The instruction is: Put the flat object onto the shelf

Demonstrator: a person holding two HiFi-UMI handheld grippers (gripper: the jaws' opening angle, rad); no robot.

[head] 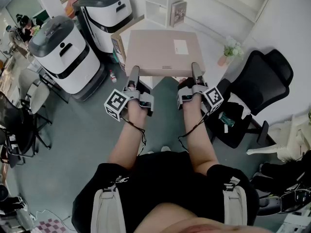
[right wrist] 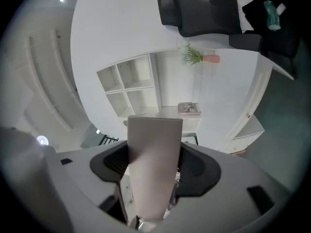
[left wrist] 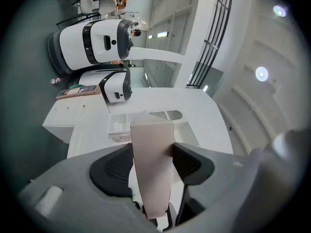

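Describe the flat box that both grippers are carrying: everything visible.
The flat box is a thin, pale pinkish-beige rectangular carton, cardboard by its look, closed, with a small white label on its top face toward the right. It is carried roughly level, up off the floor, in front of the white shelf. The left gripper and the right gripper each clamp its near edge. Nothing else visibly touches it.
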